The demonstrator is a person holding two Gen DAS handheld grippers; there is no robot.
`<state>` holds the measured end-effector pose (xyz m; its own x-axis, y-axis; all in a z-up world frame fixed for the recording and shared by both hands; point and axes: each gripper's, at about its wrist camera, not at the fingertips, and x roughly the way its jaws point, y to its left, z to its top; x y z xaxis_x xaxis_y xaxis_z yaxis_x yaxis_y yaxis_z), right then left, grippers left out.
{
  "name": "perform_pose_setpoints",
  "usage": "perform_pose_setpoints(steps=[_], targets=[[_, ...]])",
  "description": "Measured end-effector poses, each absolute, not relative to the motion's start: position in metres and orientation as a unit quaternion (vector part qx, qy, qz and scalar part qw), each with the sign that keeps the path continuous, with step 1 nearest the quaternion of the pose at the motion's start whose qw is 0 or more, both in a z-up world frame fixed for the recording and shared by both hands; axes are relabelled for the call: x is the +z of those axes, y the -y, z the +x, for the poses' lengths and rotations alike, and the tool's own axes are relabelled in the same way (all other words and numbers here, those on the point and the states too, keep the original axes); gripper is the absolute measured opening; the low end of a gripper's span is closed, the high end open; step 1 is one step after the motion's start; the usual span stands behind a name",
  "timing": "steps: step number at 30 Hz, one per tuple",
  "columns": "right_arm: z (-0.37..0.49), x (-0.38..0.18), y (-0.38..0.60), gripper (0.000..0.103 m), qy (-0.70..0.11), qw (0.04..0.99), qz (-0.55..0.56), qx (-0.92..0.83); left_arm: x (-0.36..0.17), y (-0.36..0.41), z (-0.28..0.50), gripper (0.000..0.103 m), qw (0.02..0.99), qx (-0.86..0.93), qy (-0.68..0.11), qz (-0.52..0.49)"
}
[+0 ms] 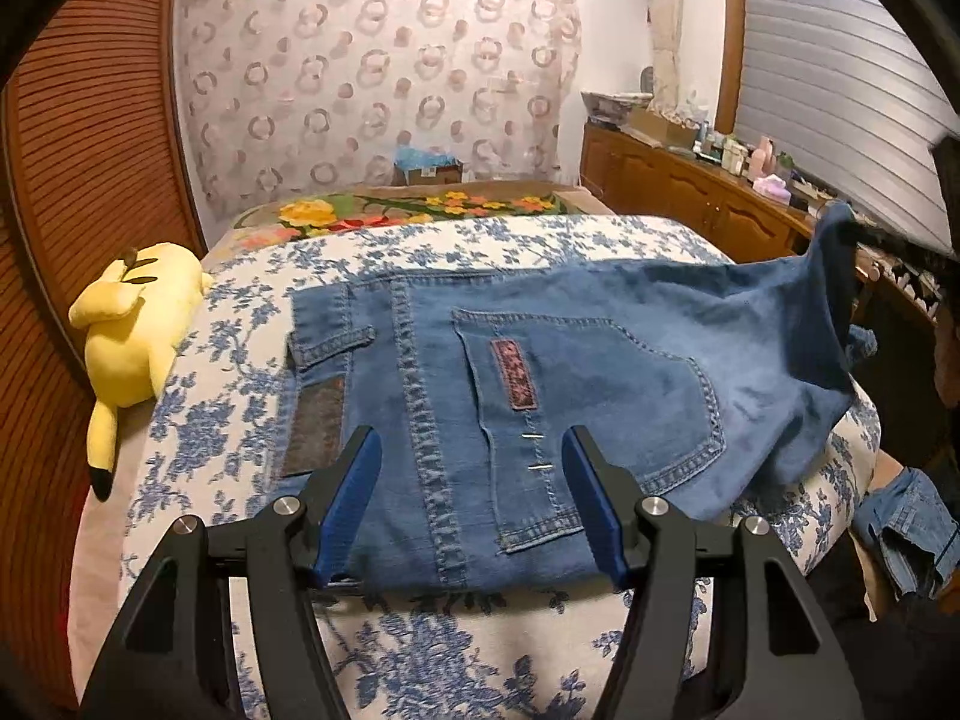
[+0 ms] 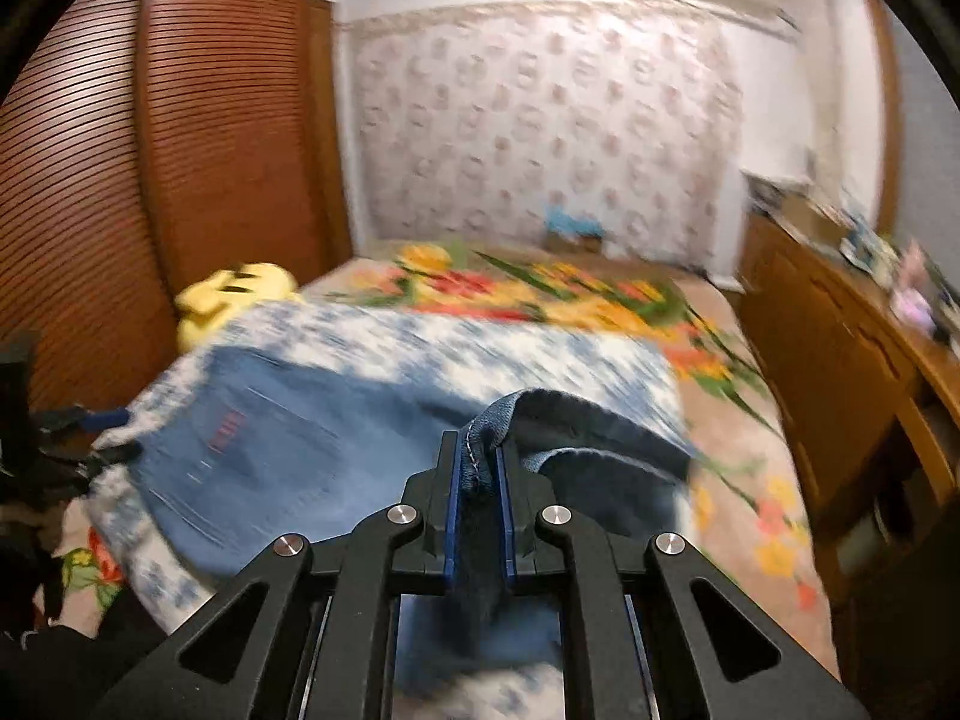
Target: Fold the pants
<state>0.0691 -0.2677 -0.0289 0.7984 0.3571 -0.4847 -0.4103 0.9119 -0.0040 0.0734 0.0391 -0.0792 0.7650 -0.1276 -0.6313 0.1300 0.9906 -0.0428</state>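
Pants [image 1: 540, 372] lie crosswise under the spread, empty left gripper [image 1: 474, 498]; right gripper [image 2: 480, 492] clamps their raised right-hand end.

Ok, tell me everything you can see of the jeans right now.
The jeans are mid-blue denim, lying back-side up on the floral bedspread: waistband, belt loop, dark waist patch and stitched back pocket with a reddish label showing. Their right side is lifted off the bed, a fold clamped in the right gripper. The left gripper hovers open above them; a cuff hangs off the bed edge.
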Motion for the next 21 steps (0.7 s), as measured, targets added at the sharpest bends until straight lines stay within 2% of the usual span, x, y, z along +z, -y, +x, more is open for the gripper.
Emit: perform_pose_setpoints(steps=[11,16,21], targets=[[0.083,0.027,0.130,0.010,-0.212,0.902,-0.083,0.367,-0.068,-0.078,0.056,0.064,0.947,-0.039,-0.318,-0.018],[0.110,0.019,0.124,0.032,-0.245,0.895,-0.099,0.360,-0.069,-0.081,0.056,0.064,0.948,-0.040,-0.316,-0.018],[0.111,0.005,0.124,0.037,-0.268,0.897,-0.103,0.337,-0.071,-0.073,0.063,0.064,0.946,-0.054,-0.319,-0.015]])
